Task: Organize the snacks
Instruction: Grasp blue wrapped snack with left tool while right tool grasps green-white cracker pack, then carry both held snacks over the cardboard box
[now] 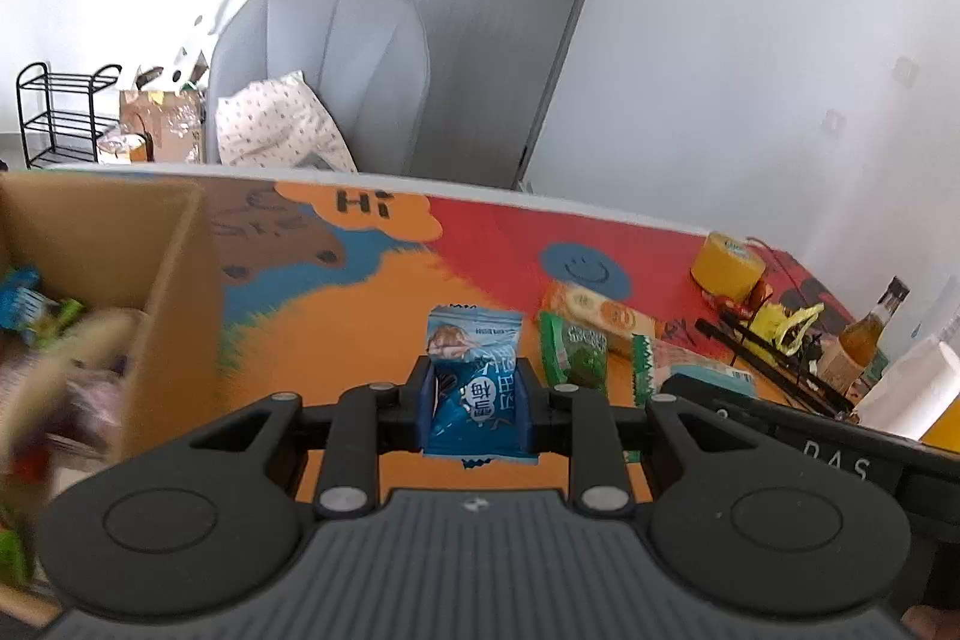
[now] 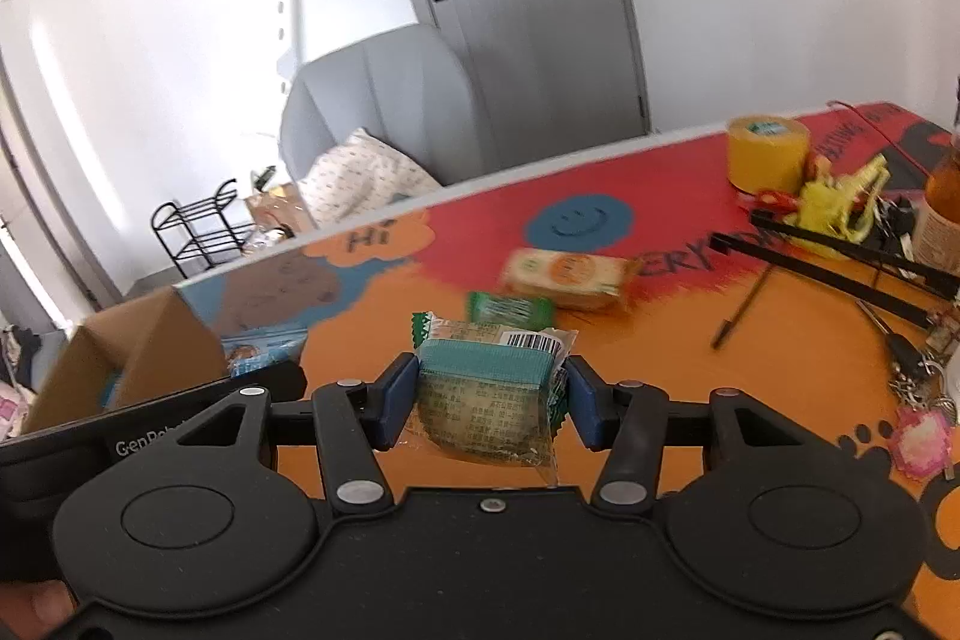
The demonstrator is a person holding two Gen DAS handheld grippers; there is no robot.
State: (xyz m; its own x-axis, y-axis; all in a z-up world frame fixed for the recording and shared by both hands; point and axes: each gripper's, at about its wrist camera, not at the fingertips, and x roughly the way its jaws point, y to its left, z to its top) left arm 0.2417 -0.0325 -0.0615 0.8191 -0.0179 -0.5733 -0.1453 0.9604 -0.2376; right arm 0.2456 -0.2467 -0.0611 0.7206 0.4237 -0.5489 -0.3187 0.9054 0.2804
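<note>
My left gripper (image 1: pixel 477 400) is shut on a blue snack packet (image 1: pixel 474 382) and holds it above the table, just right of the cardboard box (image 1: pixel 168 280). My right gripper (image 2: pixel 489 397) is shut on a clear pastry packet with a teal band (image 2: pixel 486 400), also held above the table. The box shows at the left in the right wrist view (image 2: pixel 132 358) and holds several blurred snacks. A green packet (image 1: pixel 573 349) and an orange-labelled packet (image 1: pixel 600 310) lie on the table; they also show in the right wrist view as the green packet (image 2: pixel 510 309) and the orange-labelled packet (image 2: pixel 564 274).
A colourful mat (image 1: pixel 372 316) covers the table. At the right stand a yellow tape roll (image 2: pixel 768 151), a yellow clip bundle (image 2: pixel 840 199), black rods (image 2: pixel 852 268), a bottle (image 1: pixel 864 334), keys (image 2: pixel 918 382) and a white roll (image 1: pixel 918 388). A grey armchair (image 1: pixel 324 64) stands behind.
</note>
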